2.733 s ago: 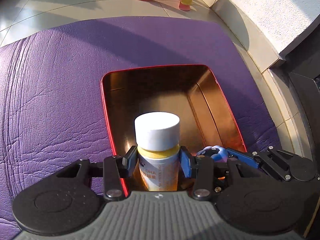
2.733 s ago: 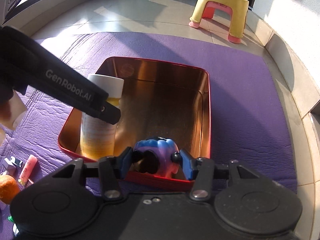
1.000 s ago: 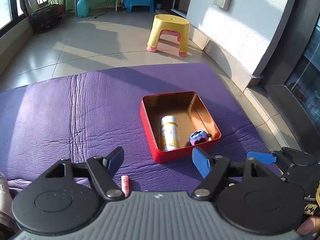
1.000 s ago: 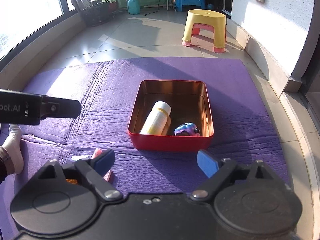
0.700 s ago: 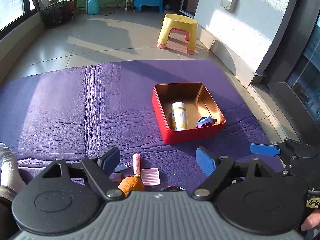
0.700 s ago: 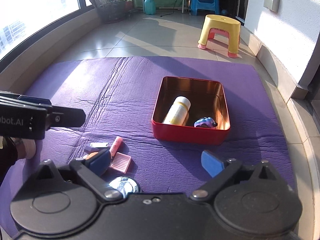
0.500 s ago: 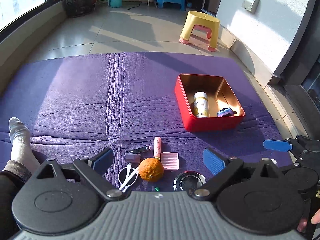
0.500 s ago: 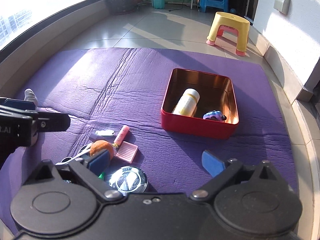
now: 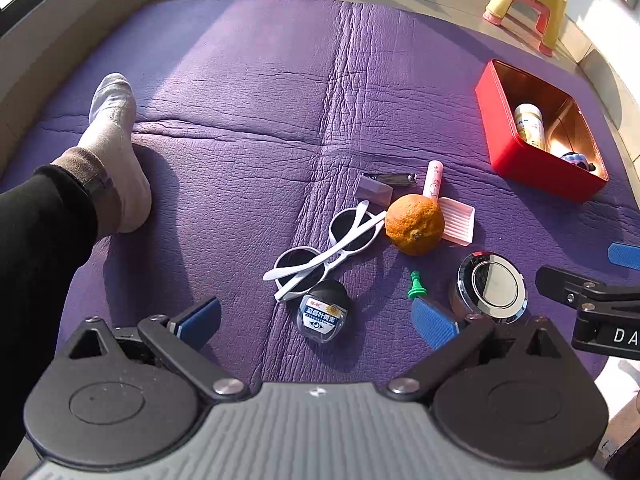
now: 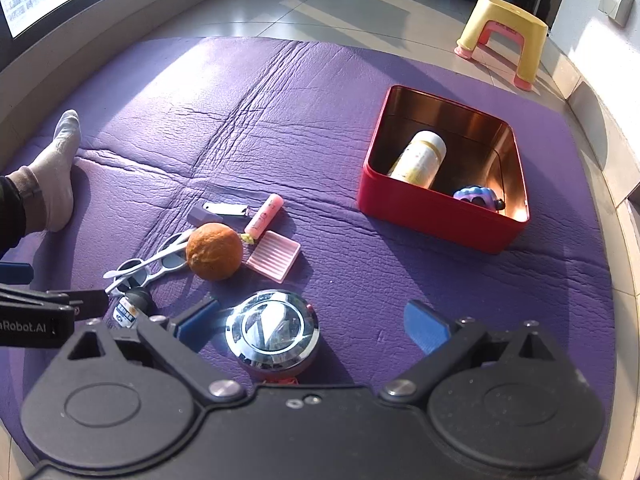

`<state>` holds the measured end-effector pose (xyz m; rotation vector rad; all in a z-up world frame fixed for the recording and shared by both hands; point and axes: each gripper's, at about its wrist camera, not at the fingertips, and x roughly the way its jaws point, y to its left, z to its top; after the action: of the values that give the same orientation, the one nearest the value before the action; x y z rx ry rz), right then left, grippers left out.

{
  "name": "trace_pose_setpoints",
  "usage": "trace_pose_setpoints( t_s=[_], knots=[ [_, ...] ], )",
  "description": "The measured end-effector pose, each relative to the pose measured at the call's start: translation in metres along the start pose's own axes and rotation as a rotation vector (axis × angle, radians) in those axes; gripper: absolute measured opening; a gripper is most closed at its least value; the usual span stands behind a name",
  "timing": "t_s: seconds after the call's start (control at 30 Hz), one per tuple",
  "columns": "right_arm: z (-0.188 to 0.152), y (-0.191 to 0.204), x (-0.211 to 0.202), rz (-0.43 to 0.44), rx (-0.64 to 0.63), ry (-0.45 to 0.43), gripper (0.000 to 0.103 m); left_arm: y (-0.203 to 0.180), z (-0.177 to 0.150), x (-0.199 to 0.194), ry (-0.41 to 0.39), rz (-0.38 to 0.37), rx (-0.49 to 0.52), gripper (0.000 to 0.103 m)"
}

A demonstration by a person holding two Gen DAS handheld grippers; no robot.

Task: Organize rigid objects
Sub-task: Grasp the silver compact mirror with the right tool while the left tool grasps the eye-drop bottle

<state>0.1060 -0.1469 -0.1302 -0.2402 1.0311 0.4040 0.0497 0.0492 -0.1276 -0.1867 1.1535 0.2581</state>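
A wrinkled purple mat (image 9: 256, 92) covers the sunlit tiled floor, with a yellow stool (image 10: 504, 28) beyond it. Both grippers now hang over the loose clutter instead of the red tin (image 10: 436, 212): the left gripper (image 9: 316, 320), jaws just spread wide and empty, frames a small black case (image 9: 323, 312), and the right gripper (image 10: 312, 330), also wide, frames a chrome disc (image 10: 272, 330) without touching. The bottle (image 10: 420, 158) and blue toy (image 10: 478, 196), earlier gripped, lie in the tin.

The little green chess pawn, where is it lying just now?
In the left wrist view the small green plastic chess pawn lies on the purple mat, between the orange above it and the round chrome tin to its right.
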Motion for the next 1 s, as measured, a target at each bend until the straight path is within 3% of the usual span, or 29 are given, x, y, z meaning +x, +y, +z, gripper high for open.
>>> trace_pose_setpoints(
  t_s=[0.13, 0.37, 0.5, 0.7, 0.83, 0.9, 1.0],
  knots=[
    [0.000, 0.010, 0.019, 0.023, -0.034, 0.036, 0.098, -0.009, -0.008, 0.014, 0.022, 0.030, 0.060, 0.102],
    [-0.001, 0.008, 0.052, 0.066, 0.014, 0.097, 0.099, -0.011, -0.016, 0.049, 0.149, 0.036, 0.027, 0.102],
    [-0.002, 0.006, 0.068, 0.075, 0.039, 0.125, 0.099, -0.010, -0.018, 0.064, 0.169, 0.035, 0.047, 0.101],
    [-0.005, 0.004, 0.090, 0.077, 0.076, 0.176, 0.099, 0.002, -0.016, 0.081, 0.199, 0.031, -0.004, 0.100],
    [-0.007, 0.004, 0.098, 0.073, 0.077, 0.196, 0.099, -0.002, -0.018, 0.086, 0.213, 0.013, 0.009, 0.086],
    [-0.008, 0.005, 0.099, 0.071, 0.077, 0.199, 0.099, -0.003, -0.017, 0.086, 0.210, 0.002, 0.008, 0.085],
    [-0.008, 0.007, 0.100, 0.073, 0.065, 0.196, 0.093, -0.005, -0.016, 0.085, 0.202, -0.010, 0.016, 0.076]
  ],
)
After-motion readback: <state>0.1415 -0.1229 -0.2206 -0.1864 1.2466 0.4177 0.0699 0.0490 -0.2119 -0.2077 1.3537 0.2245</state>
